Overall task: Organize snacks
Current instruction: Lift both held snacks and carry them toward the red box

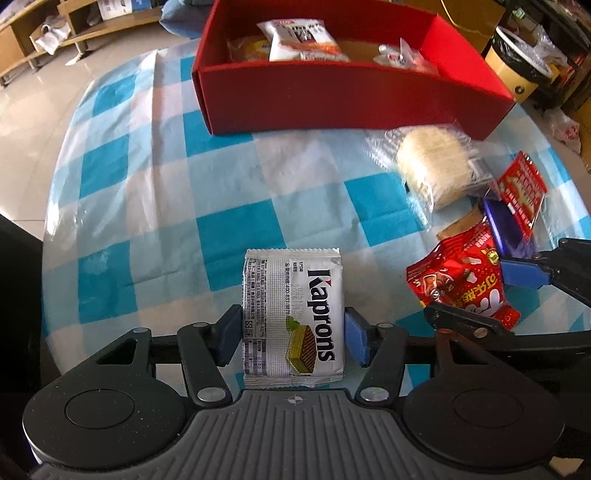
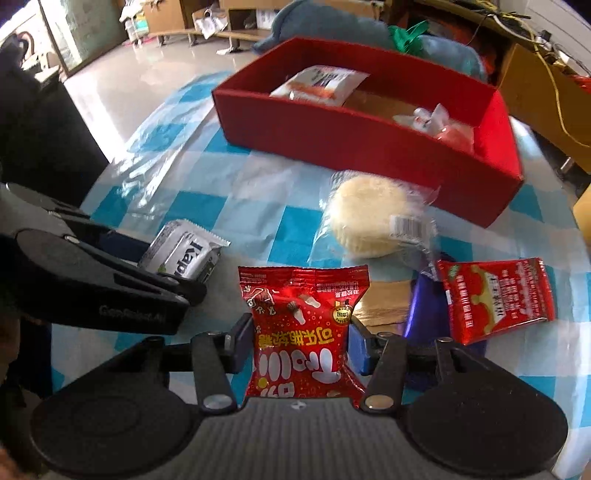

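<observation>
Wafer pack (image 1: 293, 317) clamped in left tongs (image 1: 293, 334), red candy bag (image 2: 304, 332) clamped in right tongs (image 2: 301, 345), both above worktop (image 1: 147, 192). Red box (image 1: 332, 99) ahead. Risk: slick wrappers slipped from pads, tongs knocked together.

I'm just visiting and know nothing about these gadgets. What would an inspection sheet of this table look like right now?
Surface: blue-and-white checked tablecloth.
Job's things: red box already holding packets; Kaprons wafer packet; red candy packet; round rice cakes in clear wrap; red carton; purple packet.
Clutter: nothing seen.
Grippers: left gripper jaws shut on the wafer packet; right gripper jaws shut on the candy packet.
Cables: yellow cable behind the table.
Surroundings: tiled floor, wooden shelves, cardboard boxes.
</observation>
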A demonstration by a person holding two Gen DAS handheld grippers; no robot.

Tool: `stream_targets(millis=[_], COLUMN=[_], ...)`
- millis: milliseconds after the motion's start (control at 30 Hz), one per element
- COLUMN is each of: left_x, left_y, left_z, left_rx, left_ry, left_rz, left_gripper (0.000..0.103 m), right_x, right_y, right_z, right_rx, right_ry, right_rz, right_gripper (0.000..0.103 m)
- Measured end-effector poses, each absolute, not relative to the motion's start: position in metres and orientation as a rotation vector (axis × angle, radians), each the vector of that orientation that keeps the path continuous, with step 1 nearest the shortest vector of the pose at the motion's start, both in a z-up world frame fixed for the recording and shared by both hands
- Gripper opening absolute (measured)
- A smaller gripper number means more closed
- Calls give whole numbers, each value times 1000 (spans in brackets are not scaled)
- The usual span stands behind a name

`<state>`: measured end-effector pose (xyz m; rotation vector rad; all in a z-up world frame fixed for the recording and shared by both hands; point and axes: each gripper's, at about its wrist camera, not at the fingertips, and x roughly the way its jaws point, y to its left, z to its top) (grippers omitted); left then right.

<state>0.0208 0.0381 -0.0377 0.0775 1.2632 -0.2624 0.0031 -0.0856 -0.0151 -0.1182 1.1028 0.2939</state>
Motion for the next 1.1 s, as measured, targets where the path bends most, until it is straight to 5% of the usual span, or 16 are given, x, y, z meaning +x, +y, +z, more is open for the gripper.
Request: stream_targets(millis=[1100], left_x=[42], left_y=[16], left_z=[-3], left_rx=[84], left_ry=[1124], left_rz=[-262], left_gripper=[65], right_x=[17], right_y=[-114], right_z=[18], right_rx=[0], right_ry=[999], right_rz=[243], right_gripper=[47])
